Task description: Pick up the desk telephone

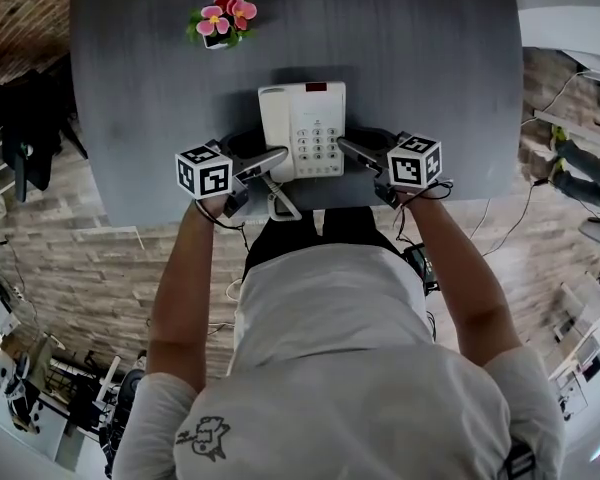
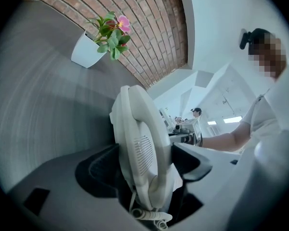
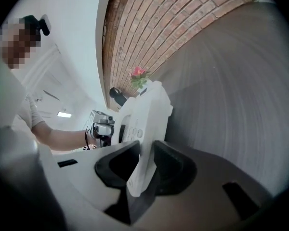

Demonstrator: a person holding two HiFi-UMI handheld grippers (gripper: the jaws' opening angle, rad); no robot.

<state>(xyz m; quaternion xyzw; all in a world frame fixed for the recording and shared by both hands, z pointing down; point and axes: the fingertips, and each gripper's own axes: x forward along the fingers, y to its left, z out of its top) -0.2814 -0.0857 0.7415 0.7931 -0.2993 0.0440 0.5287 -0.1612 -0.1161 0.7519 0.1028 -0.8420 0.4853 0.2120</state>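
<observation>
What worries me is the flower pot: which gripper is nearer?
Left. The left gripper is at the telephone's left side, on the flower pot's side of the table; the right gripper is across the telephone.

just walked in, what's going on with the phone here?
A person holds a two-jaw tool in each hand at a white plastic desk telephone on the grey table. The right tool is clamped on the phone's thin right edge. The left tool has its jaws wide around the handset side; whether they press is unclear. The phone does not look lifted yet.
</observation>
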